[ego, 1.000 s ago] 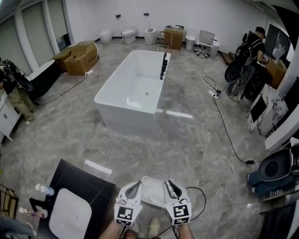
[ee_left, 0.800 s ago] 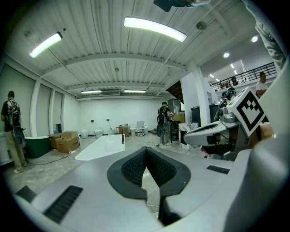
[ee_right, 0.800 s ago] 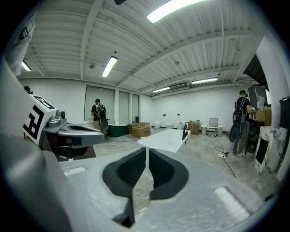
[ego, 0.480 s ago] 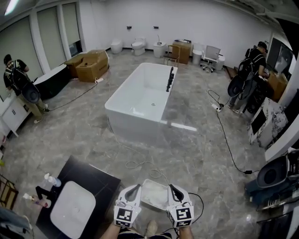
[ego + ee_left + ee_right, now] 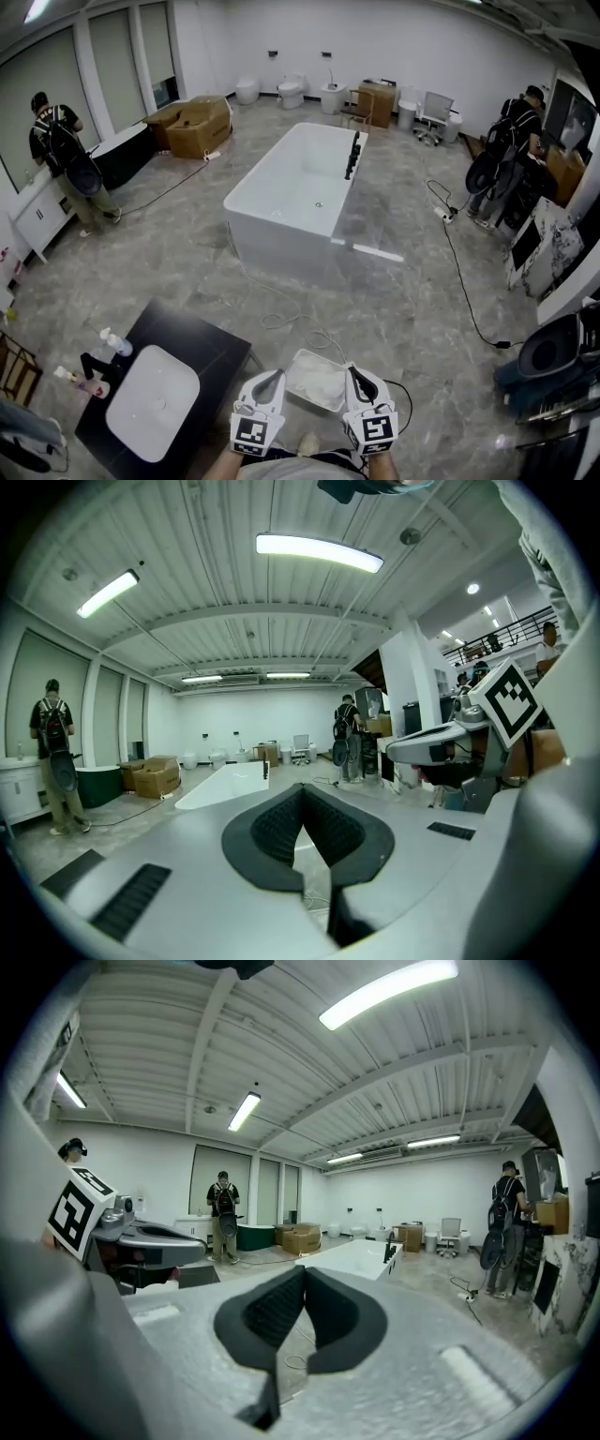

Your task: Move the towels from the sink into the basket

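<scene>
Both my left gripper (image 5: 269, 377) and my right gripper (image 5: 357, 374) have their jaws pressed together with nothing between them. I hold them side by side, low and close in front of me, one on each side of the basket (image 5: 300, 356) on the floor (image 5: 187, 272), because I judge there is nothing left to carry. The towels (image 5: 317, 382) lie as a white heap inside that basket, while the sink (image 5: 155, 403) in the dark cabinet (image 5: 208, 361) to my left looks bare, so the job seems done.
</scene>
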The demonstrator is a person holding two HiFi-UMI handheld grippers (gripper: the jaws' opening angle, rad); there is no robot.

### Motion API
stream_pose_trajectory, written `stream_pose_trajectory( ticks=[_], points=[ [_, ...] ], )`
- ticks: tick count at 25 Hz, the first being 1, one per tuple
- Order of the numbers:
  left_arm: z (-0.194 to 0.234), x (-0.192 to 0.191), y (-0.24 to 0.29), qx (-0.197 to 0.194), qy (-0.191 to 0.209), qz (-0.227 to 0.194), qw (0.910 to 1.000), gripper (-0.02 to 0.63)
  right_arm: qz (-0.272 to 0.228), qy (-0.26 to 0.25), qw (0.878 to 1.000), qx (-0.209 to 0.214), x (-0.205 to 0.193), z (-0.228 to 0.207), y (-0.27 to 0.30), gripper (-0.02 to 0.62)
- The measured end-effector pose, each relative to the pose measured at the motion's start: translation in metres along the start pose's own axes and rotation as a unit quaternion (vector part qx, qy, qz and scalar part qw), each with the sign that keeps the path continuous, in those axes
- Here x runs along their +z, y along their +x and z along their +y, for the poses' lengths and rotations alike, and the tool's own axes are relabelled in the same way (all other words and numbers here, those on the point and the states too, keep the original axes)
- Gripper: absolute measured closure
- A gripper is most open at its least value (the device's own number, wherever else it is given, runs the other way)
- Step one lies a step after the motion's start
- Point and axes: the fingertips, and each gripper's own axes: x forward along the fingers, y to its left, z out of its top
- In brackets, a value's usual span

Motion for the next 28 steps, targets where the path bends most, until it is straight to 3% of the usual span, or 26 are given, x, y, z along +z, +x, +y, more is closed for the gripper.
stream_pose_trajectory(
  ticks=[12,16,28],
  points=[
    [-0.003,-0.002,-0.005,0.001,0.001,0.003,1.0,0.597,0.002,0.001,1.0,0.016,-0.003,0.011,0.003,0.595],
    [0.001,0.0,-0.007,0.006,-0.016,0.001,0.9999,0.598,0.004,0.001,1.0,0.02,-0.006,0.016,0.005,0.595],
    [0.003,-0.002,-0.007,0.006,-0.002,0.0,1.0,0.598,0.005,0.001,1.0,0.022,-0.004,0.017,0.005,0.595]
  ],
)
